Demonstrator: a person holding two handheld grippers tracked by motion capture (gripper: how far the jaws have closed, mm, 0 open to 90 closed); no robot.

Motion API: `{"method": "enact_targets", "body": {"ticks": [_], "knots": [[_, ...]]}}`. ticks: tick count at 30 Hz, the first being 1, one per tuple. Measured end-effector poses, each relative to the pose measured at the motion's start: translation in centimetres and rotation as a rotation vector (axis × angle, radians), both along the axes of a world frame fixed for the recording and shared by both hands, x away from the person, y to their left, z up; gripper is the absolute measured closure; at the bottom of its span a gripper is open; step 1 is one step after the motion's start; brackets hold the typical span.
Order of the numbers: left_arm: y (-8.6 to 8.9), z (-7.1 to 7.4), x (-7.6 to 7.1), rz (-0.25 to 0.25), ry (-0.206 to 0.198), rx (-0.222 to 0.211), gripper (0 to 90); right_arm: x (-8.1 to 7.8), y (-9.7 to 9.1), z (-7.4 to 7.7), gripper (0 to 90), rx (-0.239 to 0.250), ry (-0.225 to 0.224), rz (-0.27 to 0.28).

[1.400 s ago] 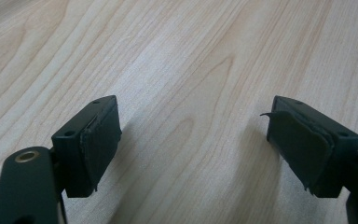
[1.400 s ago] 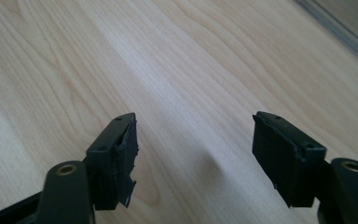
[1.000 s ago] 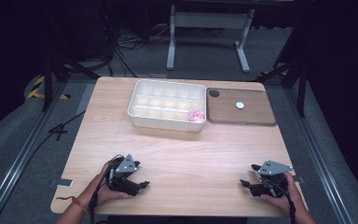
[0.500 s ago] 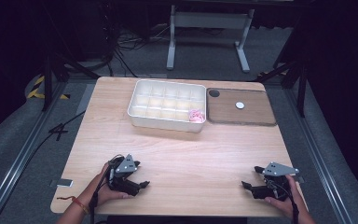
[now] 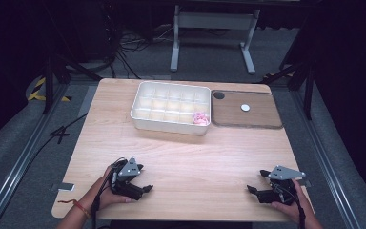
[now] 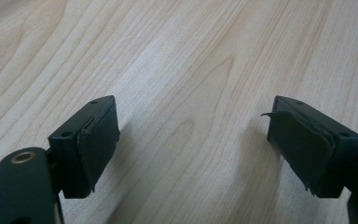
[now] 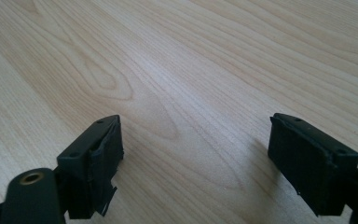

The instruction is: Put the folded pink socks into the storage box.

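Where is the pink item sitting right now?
In the high view, the pink item lies in the white compartment tray, in its near right corner compartment, next to the brown board at the table's far side.

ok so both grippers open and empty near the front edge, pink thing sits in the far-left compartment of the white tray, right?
Not quite: the high view shows the pink thing in the near-right corner compartment of the white tray. Left gripper and right gripper are open and empty.
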State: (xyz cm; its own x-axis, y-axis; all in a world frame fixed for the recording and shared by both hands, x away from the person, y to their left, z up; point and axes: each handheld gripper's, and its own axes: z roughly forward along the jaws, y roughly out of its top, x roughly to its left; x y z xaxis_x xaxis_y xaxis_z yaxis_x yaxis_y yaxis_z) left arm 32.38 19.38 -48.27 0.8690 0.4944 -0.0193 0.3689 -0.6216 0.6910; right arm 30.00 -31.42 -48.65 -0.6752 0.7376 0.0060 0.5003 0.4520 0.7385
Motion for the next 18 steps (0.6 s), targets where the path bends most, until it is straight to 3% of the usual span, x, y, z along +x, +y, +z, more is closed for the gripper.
{"method": "enact_targets", "body": {"ticks": [18], "knots": [[-0.08,0.00,0.19,-0.008,-0.001,0.003,16.1,0.03,0.00,-0.01,18.2,0.001,-0.001,0.001]]}}
